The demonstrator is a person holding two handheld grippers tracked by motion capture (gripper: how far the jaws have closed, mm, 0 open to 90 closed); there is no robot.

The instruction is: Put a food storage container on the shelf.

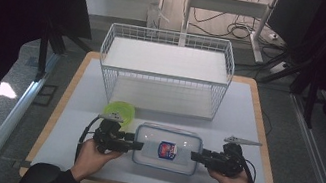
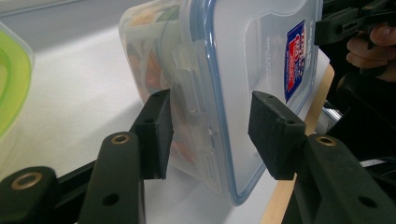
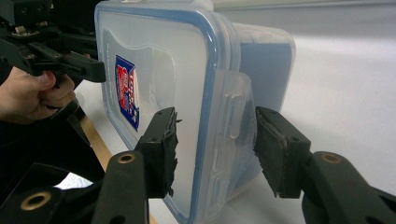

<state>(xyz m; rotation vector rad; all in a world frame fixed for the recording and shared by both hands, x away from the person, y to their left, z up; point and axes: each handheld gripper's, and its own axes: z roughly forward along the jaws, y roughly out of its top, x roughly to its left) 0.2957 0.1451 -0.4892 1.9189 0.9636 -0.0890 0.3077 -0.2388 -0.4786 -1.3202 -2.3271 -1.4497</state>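
Both grippers clamp the ends of a clear lidded container on the worktop.

At far left a green bowl [image 1: 120, 111] sits on the worktop [image 1: 248, 116], just beside the left gripper [image 1: 137, 145]. That gripper is clenched on the left end of the plastic container [image 1: 167, 148], one pad under the side latch and one on the blue-rimmed lid. The container lies flat near the front edge, its label facing up. The right gripper [image 1: 195, 155] grasps the opposite end likewise, pads pressing the lid and the latch flap. Behind stands a white wire basket [image 1: 165, 69], well apart.
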